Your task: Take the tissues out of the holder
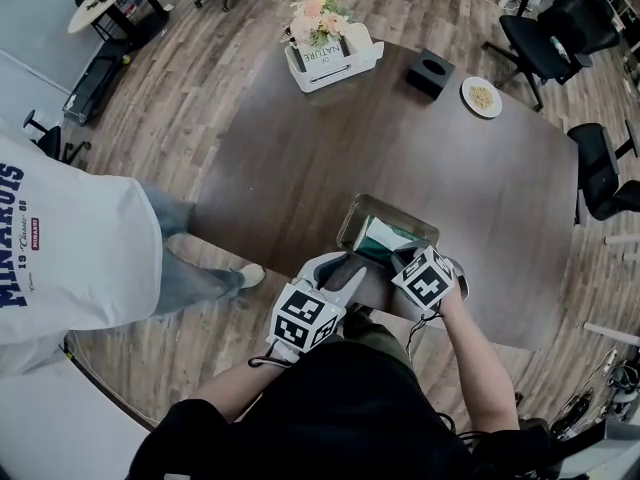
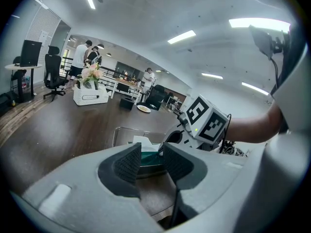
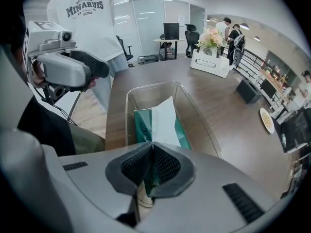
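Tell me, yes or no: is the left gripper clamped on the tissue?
No: the left gripper has its jaws apart and empty, short of the tissue in the holder.

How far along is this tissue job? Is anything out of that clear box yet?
Nothing is out yet: the green tissue pack sits inside the clear holder. In hand: the right claw is shut on the white tissue poking up from the pack. The left claw is open and empty, near the holder. Left: pulling the tissues out.
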Demonstrator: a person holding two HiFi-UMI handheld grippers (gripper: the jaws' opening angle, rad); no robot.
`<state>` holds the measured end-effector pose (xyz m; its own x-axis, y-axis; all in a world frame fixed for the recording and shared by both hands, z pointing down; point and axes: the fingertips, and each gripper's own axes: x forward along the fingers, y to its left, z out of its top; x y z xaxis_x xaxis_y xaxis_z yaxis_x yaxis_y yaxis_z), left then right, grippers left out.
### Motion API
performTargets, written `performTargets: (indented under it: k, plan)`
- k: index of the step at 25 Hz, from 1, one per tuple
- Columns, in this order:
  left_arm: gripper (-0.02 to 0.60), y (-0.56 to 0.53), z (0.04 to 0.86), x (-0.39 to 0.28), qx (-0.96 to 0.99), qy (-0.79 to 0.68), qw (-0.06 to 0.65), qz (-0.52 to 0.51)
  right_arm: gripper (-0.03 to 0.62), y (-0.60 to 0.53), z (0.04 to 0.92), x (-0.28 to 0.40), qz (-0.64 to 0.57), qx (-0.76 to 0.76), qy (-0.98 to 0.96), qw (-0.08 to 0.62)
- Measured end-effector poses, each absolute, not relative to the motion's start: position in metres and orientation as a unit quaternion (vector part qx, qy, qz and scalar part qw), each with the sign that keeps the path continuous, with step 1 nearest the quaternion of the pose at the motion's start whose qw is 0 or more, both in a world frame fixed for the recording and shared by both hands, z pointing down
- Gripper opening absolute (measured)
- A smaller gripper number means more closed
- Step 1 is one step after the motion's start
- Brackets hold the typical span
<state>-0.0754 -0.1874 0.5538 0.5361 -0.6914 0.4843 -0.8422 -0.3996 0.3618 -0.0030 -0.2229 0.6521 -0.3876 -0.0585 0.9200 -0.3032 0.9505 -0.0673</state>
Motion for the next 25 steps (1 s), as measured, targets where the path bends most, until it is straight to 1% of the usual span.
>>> performTargets:
  k: [9,25]
  plan:
    - [0.133,-0.181,0.551,-0.077,0.828,-0.467,0.286,0.125,0.011,-0.236,0.626,-0.005,0.120,0.136,-0.840,0.512]
    - [0.132,-0.173,0.544,-0.083,0.829,-0.471,0.275,0.123,0.009,-0.232,0.591,-0.008,0.108,0.148,-0.848,0.497]
